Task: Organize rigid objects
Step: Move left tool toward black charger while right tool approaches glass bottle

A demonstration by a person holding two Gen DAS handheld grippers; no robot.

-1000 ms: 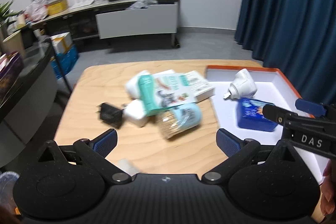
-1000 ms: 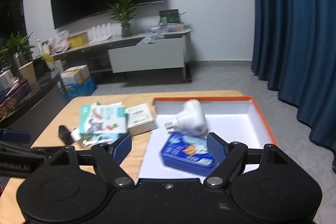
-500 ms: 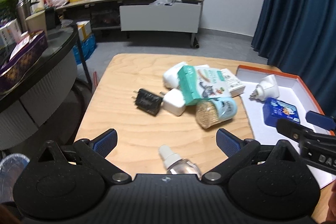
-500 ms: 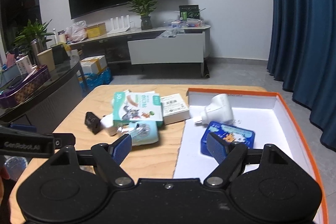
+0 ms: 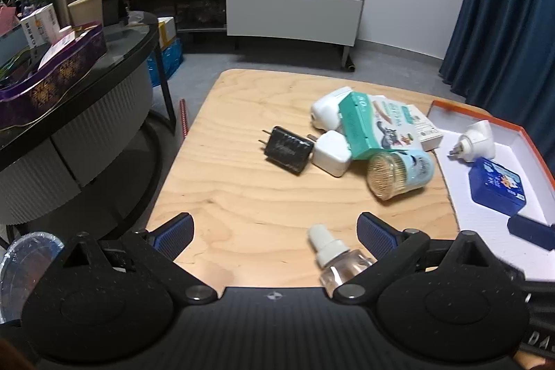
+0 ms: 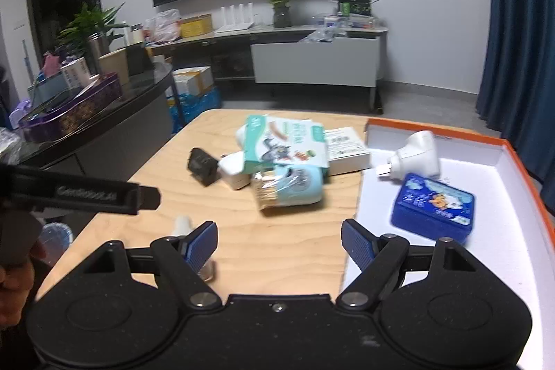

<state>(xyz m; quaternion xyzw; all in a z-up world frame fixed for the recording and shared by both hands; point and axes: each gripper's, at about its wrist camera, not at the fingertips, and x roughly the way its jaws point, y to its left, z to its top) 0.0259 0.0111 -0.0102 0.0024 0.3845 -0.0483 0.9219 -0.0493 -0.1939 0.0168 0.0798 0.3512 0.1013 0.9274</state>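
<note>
From the left wrist, the left tongs [image 5: 275, 231] gape empty above the wooden counter [image 5: 242, 203]; a clear bottle [image 5: 334, 257] lies between them, untouched. From the right wrist, the right tongs [image 6: 279, 240] stand released; the orange-rimmed tray [image 6: 520, 158] lies ahead to their right.

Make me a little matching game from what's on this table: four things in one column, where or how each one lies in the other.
Things:
1. blue tin
2. black charger
3. toothpick jar
4. clear bottle

Places:
A. lying on its side below the teal box
B. inside the orange-rimmed tray
C. nearest the left gripper, between its open jaws
D. on bare wood, left of the white adapter

Pairs: 1-B, 2-D, 3-A, 4-C
</note>
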